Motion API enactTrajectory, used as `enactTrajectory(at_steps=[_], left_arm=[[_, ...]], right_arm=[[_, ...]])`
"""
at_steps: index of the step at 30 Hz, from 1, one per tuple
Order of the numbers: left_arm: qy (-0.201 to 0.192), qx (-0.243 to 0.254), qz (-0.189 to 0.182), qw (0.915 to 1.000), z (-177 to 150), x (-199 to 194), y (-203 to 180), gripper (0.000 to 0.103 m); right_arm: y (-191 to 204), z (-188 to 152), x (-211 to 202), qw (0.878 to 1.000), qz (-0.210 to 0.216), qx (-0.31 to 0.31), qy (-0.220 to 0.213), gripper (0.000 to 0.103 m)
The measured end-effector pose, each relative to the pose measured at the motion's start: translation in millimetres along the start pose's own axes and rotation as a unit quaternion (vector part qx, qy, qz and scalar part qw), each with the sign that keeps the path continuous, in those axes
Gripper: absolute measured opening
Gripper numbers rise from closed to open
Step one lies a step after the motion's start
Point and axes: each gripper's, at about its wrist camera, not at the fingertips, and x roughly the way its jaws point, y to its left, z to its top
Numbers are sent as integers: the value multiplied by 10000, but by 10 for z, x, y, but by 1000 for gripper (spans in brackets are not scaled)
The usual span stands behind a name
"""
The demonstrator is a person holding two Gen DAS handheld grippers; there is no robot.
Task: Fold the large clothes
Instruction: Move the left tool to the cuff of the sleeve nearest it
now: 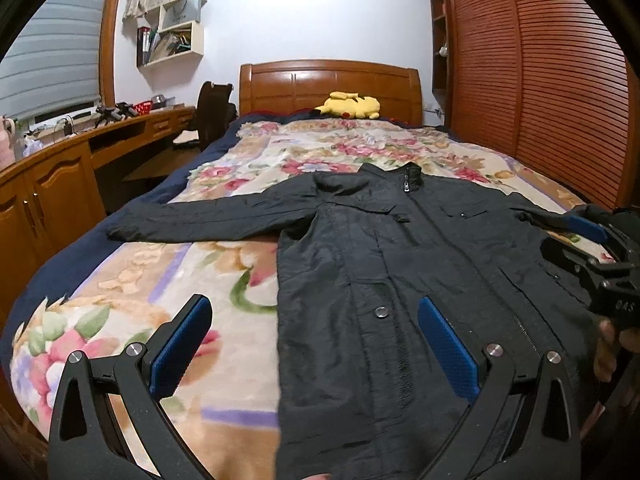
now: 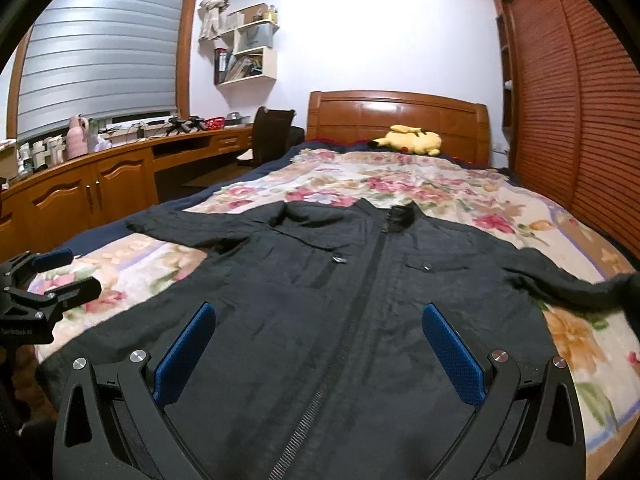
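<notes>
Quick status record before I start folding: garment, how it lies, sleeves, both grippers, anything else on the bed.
garment: dark jacket, zipped front facing up
layout: spread flat on the floral blanket, collar toward the headboard
sleeves: both stretched out sideways, unfolded
left gripper: jaws open, above the jacket's hem edge, holding nothing
right gripper: jaws open, above the lower front, holding nothing
other: yellow plush toy by the headboard
fold progress: none yet
</notes>
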Motion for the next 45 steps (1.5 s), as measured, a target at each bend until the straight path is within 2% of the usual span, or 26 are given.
enactTrajectory(at_steps=[11, 15, 19, 23, 27, 34, 38, 43, 45], left_arm=[[148, 3, 66, 9999, 142, 25, 453, 103], [205, -18, 95, 9997, 199, 104, 651, 103], [263, -38, 378, 9989, 207, 218, 899, 102], [366, -263, 528, 9976, 220, 358, 1152, 100], [516, -419, 644, 9957, 234, 522, 1382, 93], [682, -422, 987, 9919, 263, 756, 1657, 90], [833, -658, 943, 9899, 319, 941, 1811, 89], [783, -881, 973, 9883, 414, 1122, 1946, 88], [805, -1033, 906, 9872, 443, 1224, 2017, 80]], right_arm=[[45, 137, 255, 9995, 289, -119, 52, 103], [92, 222, 410, 9984, 524, -216, 56, 103], [94, 136, 592, 9968, 769, -185, 125, 103], [117, 70, 677, 9952, 847, -472, 142, 103], [91, 49, 732, 9927, 1044, -545, 259, 103], [28, 11, 842, 9892, 1020, -881, 584, 103], [-97, 71, 918, 9887, 1086, -765, 688, 103], [-110, 132, 946, 9887, 1081, -696, 767, 103], [-142, 139, 962, 9885, 1090, -662, 808, 103]])
